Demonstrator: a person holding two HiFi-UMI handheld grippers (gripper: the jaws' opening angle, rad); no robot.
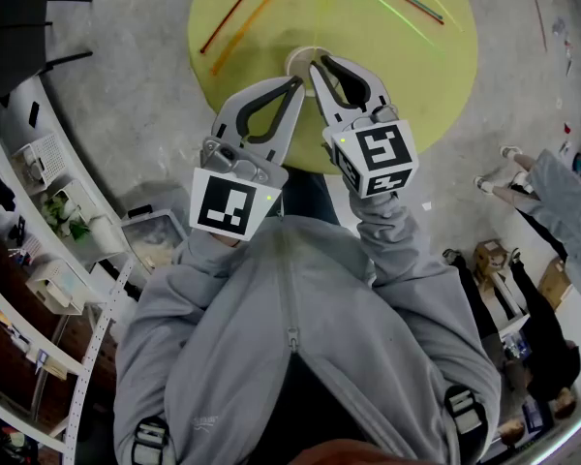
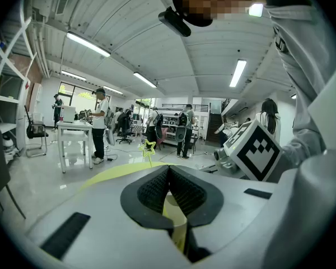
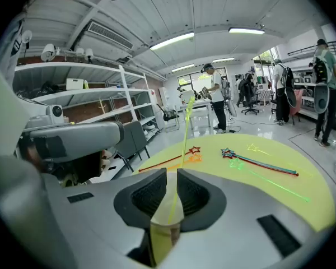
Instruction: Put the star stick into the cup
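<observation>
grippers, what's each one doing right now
left gripper: shut, nothing held
right gripper: slightly open, star stick in the gap

The head camera looks steeply down past the person's grey sleeves [image 1: 198, 289] onto the round yellow-green table [image 1: 436, 76]. Each gripper camera rides low, close behind its own jaws: the left gripper [image 2: 169, 170] faces level toward the open workroom, the right gripper [image 3: 172, 175] across the tabletop toward white metal shelves [image 3: 101, 102]. All three share the pale paper cup [image 1: 298, 59] (close up between the jaws)
</observation>
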